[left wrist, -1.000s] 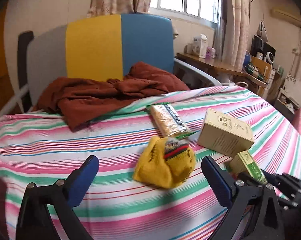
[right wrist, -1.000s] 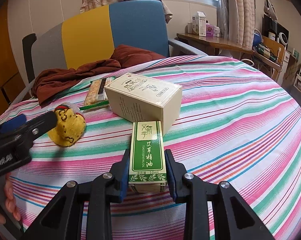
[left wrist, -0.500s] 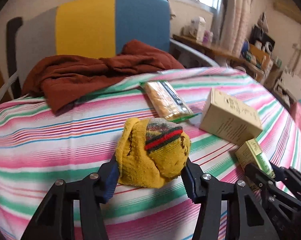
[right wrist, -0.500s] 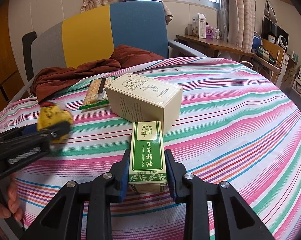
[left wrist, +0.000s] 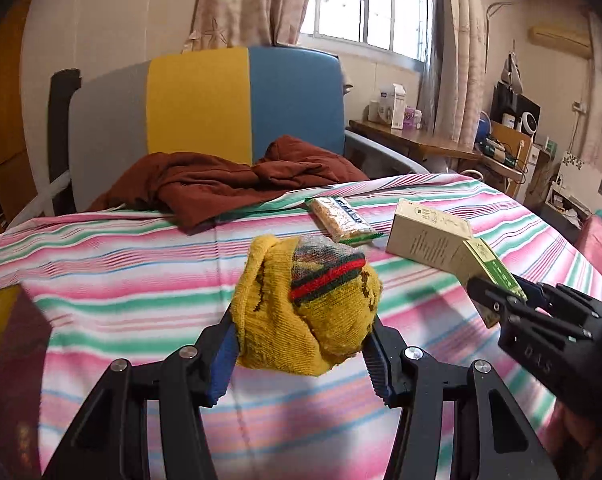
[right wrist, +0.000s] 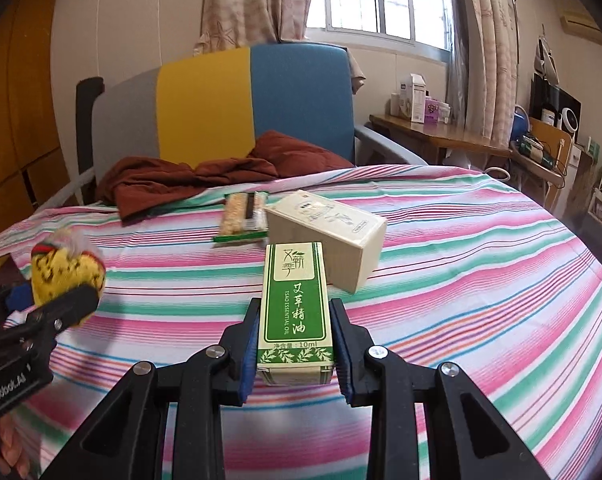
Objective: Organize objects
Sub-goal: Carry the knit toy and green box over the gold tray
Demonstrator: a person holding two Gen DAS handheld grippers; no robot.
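Leftmost, the left gripper (left wrist: 301, 354) has its blue pads pressed into both sides of a balled yellow sock (left wrist: 307, 308) with red, green and dark bands, gripped firmly and carried clear of the striped surface (left wrist: 121, 280); in the right wrist view the same sock (right wrist: 67, 270) shows at the left edge, slightly blurred, above the cloth. Behind it a rust-brown garment (left wrist: 229, 180) lies crumpled across the far edge of the surface, against a chair (left wrist: 205, 104) with grey, yellow and blue panels. Further along, a snack bar packet (right wrist: 243, 216) with a green edge lies flat on the stripes, just beside a cream carton (right wrist: 333, 236) that rests on its side, one corner turned toward the camera. To the right of those, the right gripper (right wrist: 295, 344) is narrowed on a small green essential oil box (right wrist: 295, 304), pads pressing its two long sides, the box pointing forward along the fingers with its printed face up and its far end overlapping the cream carton in view; whether they touch I cannot tell. Farthest right, a wooden side table (right wrist: 441, 136) under the window carries small cartons and bottles.
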